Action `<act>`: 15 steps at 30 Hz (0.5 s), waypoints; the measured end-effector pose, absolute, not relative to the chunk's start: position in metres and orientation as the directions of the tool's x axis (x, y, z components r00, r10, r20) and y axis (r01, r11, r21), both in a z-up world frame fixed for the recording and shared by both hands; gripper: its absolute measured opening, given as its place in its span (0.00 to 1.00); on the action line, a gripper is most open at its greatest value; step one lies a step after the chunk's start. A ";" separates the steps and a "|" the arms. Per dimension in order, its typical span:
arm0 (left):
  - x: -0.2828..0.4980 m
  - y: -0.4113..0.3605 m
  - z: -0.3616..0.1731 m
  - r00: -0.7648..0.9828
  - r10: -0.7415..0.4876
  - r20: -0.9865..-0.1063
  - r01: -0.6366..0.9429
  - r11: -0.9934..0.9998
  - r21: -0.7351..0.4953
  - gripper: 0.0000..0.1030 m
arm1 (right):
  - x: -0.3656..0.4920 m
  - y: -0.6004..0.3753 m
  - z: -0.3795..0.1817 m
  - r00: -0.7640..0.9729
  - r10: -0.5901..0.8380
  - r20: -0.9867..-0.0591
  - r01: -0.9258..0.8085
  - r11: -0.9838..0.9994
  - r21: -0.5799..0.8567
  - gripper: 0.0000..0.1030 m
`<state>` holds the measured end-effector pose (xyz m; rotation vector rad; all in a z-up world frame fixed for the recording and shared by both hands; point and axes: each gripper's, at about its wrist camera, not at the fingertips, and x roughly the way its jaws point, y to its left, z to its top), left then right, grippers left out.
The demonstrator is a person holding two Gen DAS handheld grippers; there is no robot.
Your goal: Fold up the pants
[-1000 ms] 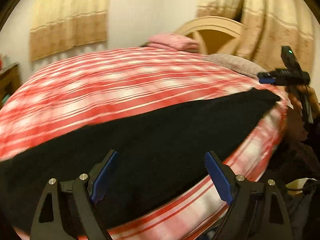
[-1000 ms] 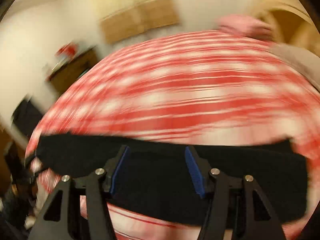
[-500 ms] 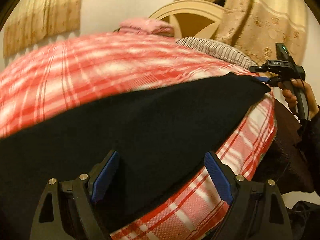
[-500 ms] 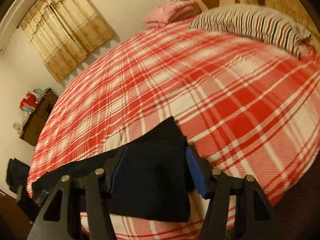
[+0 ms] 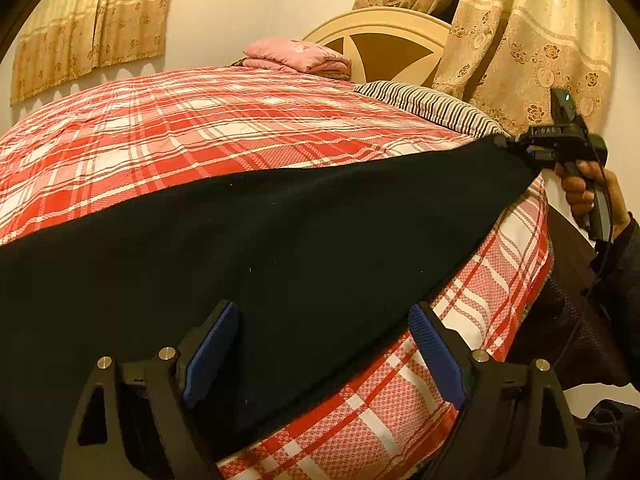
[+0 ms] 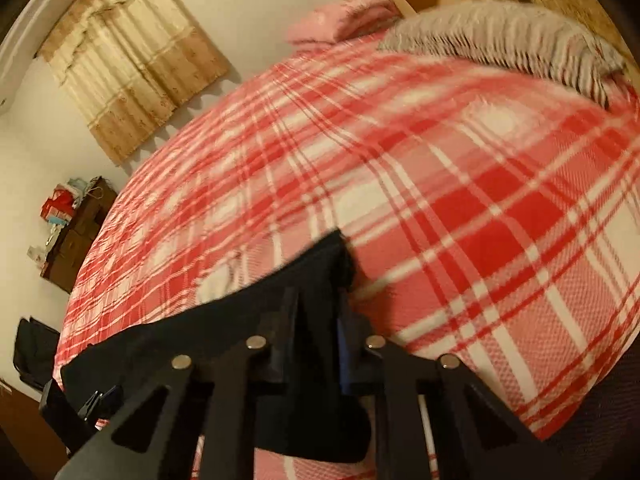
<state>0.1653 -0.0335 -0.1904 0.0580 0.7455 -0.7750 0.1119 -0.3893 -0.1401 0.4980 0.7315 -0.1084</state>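
Black pants (image 5: 280, 240) lie stretched along the near edge of a bed with a red plaid cover (image 5: 200, 128). My left gripper (image 5: 322, 312) hovers open just over the pants near their front edge, the blue pads well apart and pinching no cloth. In the left wrist view my right gripper (image 5: 506, 143), held by a hand (image 5: 584, 192), has the far right corner of the pants. In the right wrist view the right gripper (image 6: 318, 308) is closing, its jaws narrow with a bunched corner of the pants (image 6: 200, 328) pressed between the pads.
A striped pillow (image 5: 432, 104) and a folded pink blanket (image 5: 296, 54) lie by the headboard (image 5: 384, 40). Curtains (image 5: 520, 40) hang at the right. A dark dresser (image 6: 76, 232) stands by the far wall. The bed's edge drops off just under both grippers.
The right gripper swung to the pants' end and its jaws went from half open around the corner to narrow on it. The left gripper shifted along the pants, then held still, open throughout.
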 end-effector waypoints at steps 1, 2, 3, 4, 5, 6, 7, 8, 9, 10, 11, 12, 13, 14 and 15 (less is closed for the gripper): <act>0.165 -0.034 -0.190 0.477 -0.614 -0.629 0.653 0.726 -0.213 0.85 | 0.113 -0.385 -0.133 0.754 0.066 -0.653 0.249 0.892 0.377 0.18; 0.164 -0.033 -0.191 0.479 -0.613 -0.628 0.654 0.727 -0.211 0.85 | 0.114 -0.380 -0.127 0.762 0.055 -0.645 0.237 0.904 0.357 0.18; 0.163 -0.033 -0.191 0.480 -0.612 -0.628 0.654 0.727 -0.209 0.85 | 0.116 -0.375 -0.121 0.771 0.044 -0.635 0.223 0.915 0.335 0.18; 0.163 -0.034 -0.191 0.484 -0.609 -0.628 0.654 0.729 -0.204 0.85 | 0.117 -0.371 -0.115 0.781 0.037 -0.623 0.208 0.926 0.316 0.18; 0.162 -0.034 -0.191 0.488 -0.605 -0.629 0.654 0.731 -0.195 0.85 | 0.120 -0.367 -0.108 0.793 0.037 -0.609 0.191 0.933 0.305 0.18; 0.161 -0.035 -0.191 0.492 -0.600 -0.631 0.654 0.733 -0.186 0.85 | 0.123 -0.365 -0.105 0.799 0.033 -0.601 0.183 0.938 0.296 0.18; 0.160 -0.036 -0.191 0.498 -0.594 -0.632 0.654 0.735 -0.176 0.85 | 0.127 -0.363 -0.103 0.798 0.025 -0.602 0.186 0.940 0.286 0.18; 0.159 -0.037 -0.191 0.503 -0.589 -0.632 0.654 0.738 -0.168 0.85 | 0.132 -0.364 -0.105 0.791 0.012 -0.612 0.197 0.941 0.274 0.18; 0.160 -0.037 -0.191 0.505 -0.588 -0.632 0.653 0.739 -0.165 0.85 | 0.137 -0.367 -0.110 0.778 -0.001 -0.629 0.212 0.942 0.261 0.18; 0.159 -0.037 -0.191 0.508 -0.587 -0.630 0.651 0.741 -0.165 0.85 | 0.143 -0.372 -0.119 0.764 -0.009 -0.646 0.229 0.939 0.257 0.18; 0.159 -0.036 -0.191 0.511 -0.588 -0.627 0.648 0.743 -0.168 0.85 | 0.145 -0.377 -0.127 0.751 -0.013 -0.660 0.243 0.935 0.258 0.18; 0.159 -0.035 -0.192 0.514 -0.589 -0.624 0.646 0.744 -0.170 0.85 | 0.149 -0.383 -0.137 0.734 -0.014 -0.679 0.260 0.929 0.263 0.18; 0.159 -0.035 -0.191 0.518 -0.586 -0.623 0.641 0.748 -0.172 0.85 | 0.152 -0.389 -0.149 0.718 -0.008 -0.696 0.270 0.925 0.268 0.18; 0.158 -0.035 -0.190 0.522 -0.582 -0.623 0.636 0.753 -0.171 0.85 | 0.153 -0.393 -0.156 0.717 -0.003 -0.697 0.269 0.924 0.272 0.18; 0.157 -0.035 -0.189 0.524 -0.581 -0.623 0.634 0.755 -0.171 0.85 | 0.152 -0.397 -0.162 0.724 0.010 -0.690 0.264 0.920 0.290 0.18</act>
